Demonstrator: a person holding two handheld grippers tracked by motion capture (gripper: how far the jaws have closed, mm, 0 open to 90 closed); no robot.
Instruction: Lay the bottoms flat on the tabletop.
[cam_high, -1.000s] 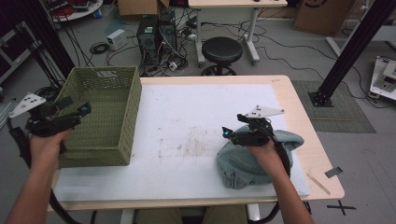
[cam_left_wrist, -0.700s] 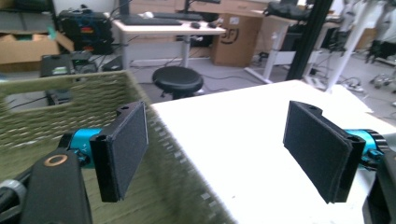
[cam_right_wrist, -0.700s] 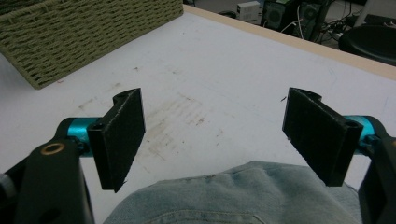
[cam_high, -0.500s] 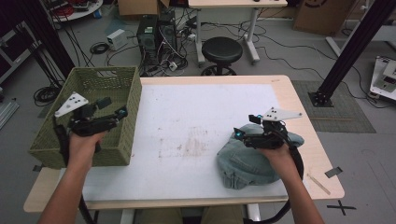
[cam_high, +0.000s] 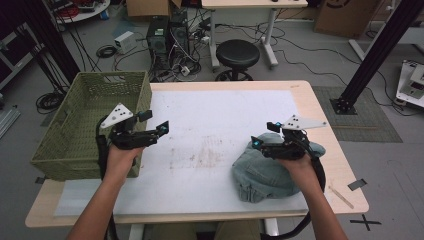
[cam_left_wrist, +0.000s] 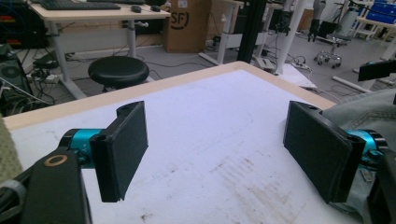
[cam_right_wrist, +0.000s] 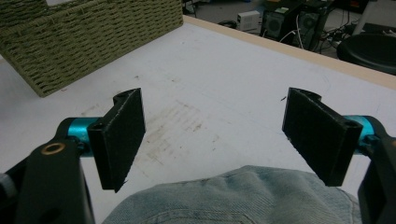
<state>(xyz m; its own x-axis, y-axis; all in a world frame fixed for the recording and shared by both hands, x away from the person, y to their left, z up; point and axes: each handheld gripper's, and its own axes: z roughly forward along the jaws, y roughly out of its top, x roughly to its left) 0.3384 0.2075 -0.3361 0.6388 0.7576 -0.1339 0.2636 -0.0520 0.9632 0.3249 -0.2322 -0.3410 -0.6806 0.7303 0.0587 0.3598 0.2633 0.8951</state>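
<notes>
**Both grippers open over the table, denim garment waiting to be taken up**

The crumpled denim garment (cam_high: 270, 172) lies on the white table mat (cam_high: 215, 120), well to the right of the green woven basket (cam_high: 85, 125) that sits at the table's left edge. Everything here is placed against that garment. The right gripper (cam_high: 257, 144) hovers just above its upper edge, jaws spread wide with nothing between them; in the right gripper view the denim (cam_right_wrist: 233, 196) sits below and in front of the open pads, apart from them. The left gripper (cam_high: 162, 129) hangs well to the left of the garment, over the mat just beside the basket's near corner, pointing toward the denim. Its jaws also stand wide and empty, and in the left gripper view a fold of the denim (cam_left_wrist: 369, 112) shows at the far right behind the right-hand pad.

The step in hand looks like the approach: neither claw has taken hold of the cloth. The basket appears empty as far as the high view shows, so the garment is probably meant to be gripped, perhaps folded or lifted across into it; which of these, the scene does not settle.

The next move calls for lowering the right gripper onto an edge of the denim and closing on a firm fold, while the left gripper crosses the stained middle of the mat to reach the garment's near-left side. Soft cloth may slip from a shallow pinch.
</notes>
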